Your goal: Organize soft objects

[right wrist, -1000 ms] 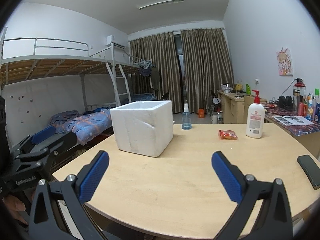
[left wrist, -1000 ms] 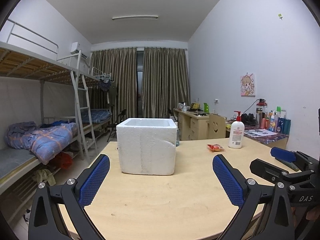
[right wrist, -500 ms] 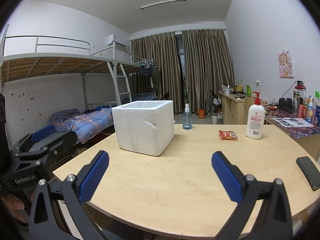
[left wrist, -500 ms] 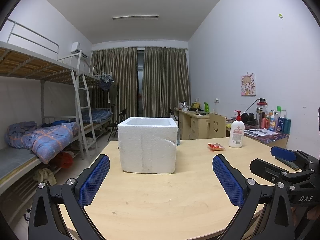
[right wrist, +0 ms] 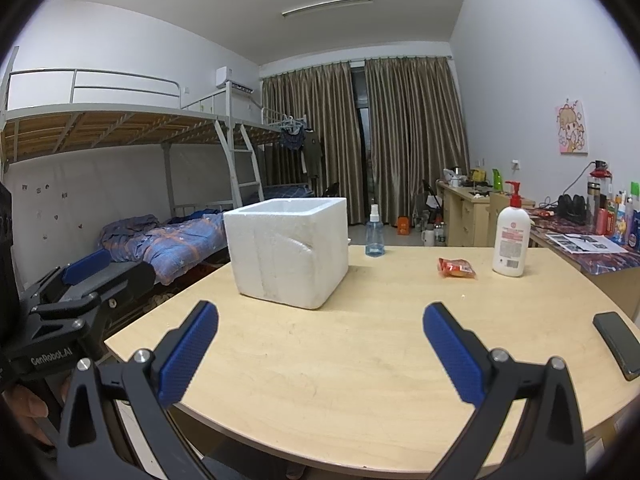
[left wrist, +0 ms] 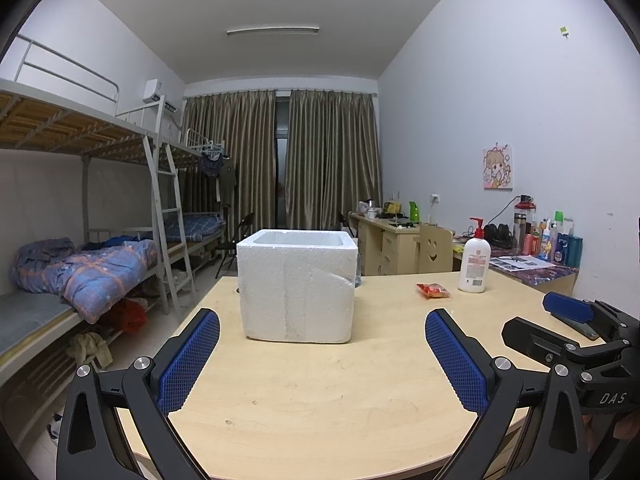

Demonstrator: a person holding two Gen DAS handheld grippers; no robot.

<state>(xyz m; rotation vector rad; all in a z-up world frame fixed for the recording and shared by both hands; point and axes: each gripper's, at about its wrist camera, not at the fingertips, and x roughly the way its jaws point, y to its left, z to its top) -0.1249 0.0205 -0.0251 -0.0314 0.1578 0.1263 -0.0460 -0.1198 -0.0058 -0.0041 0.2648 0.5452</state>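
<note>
Pale wood fills most of what I see: a round-edged table (left wrist: 320, 392) spreading out under both my grippers. On its far left part stands a white foam box (left wrist: 297, 286), open at the top; I cannot see inside it. Far right on the table stands a white lotion bottle (right wrist: 510, 240) with a red pump, upright. Behind the box in the right wrist view a small blue spray bottle (right wrist: 374, 236) stands near the far edge. Between the box and the lotion bottle, nearer the bottle, lies a soft red packet (right wrist: 456, 268), flat on the wood and touching nothing. A dark phone (right wrist: 618, 344) lies near the table's right edge.

My left gripper (left wrist: 322, 360) hovers above the near edge, its blue-padded fingers (left wrist: 188, 364) spread wide with nothing between them. My right gripper (right wrist: 320, 356) is the same: spread wide, empty, pointing toward the box and packet, well apart from both.
</note>
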